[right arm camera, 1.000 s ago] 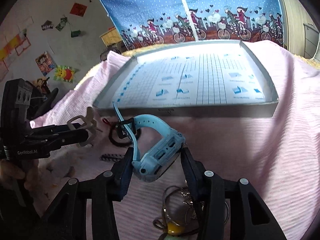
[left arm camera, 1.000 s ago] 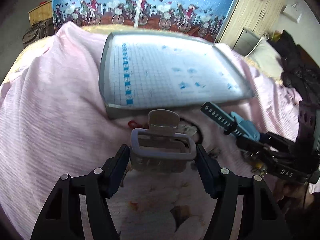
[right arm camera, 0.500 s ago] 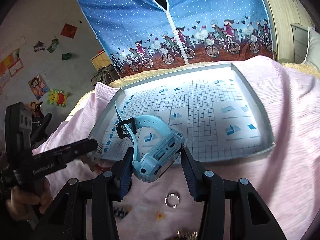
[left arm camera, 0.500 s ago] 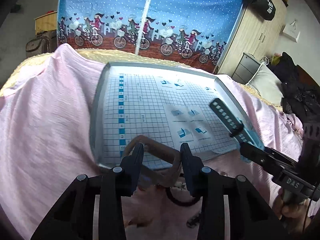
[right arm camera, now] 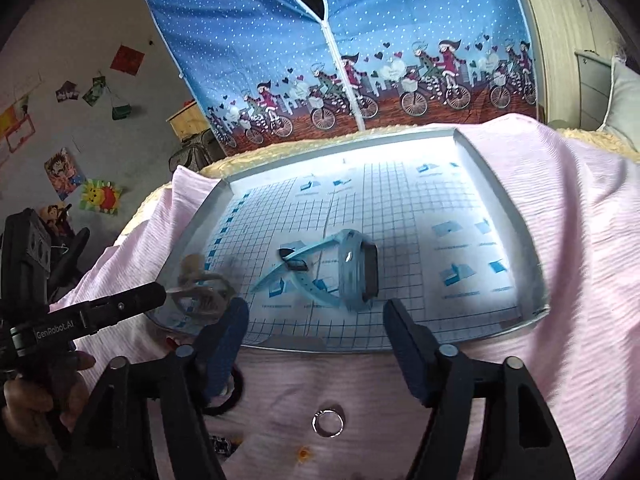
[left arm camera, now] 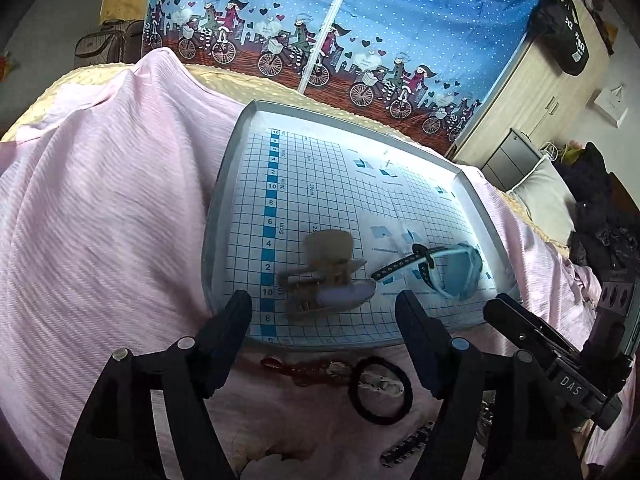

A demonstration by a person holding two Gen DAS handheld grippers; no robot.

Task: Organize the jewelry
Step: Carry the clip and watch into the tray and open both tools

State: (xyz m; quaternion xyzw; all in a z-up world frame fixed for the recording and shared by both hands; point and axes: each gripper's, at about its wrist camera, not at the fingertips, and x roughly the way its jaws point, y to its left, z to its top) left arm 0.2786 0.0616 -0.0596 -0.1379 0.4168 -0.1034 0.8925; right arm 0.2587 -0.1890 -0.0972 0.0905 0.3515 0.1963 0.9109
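A grey tray (left arm camera: 224, 200) lined with blue grid paper lies on the pink bedspread. A beige and lilac hair claw clip (left arm camera: 324, 276), blurred, rests on the tray's near part. My left gripper (left arm camera: 322, 306) stands open just behind the clip, not touching it. A light blue watch (right arm camera: 352, 268) lies on its side in the tray (right arm camera: 508, 216), to the right of the clip (right arm camera: 200, 284). My right gripper (right arm camera: 314, 312) is open at the tray's near rim with nothing between its fingers. The watch (left arm camera: 456, 268) also shows in the left wrist view.
On the bedspread in front of the tray lie a black hair tie (left arm camera: 380, 390), a red beaded piece (left arm camera: 304, 366), a small black toothed clip (left arm camera: 406, 446) and a silver ring (right arm camera: 328, 423). A blue patterned wardrobe cover (right arm camera: 360, 40) hangs behind the bed.
Both grippers have opened. The left let go of the hair clip and the right let go of the blue watch; both pieces now lie in the tray.
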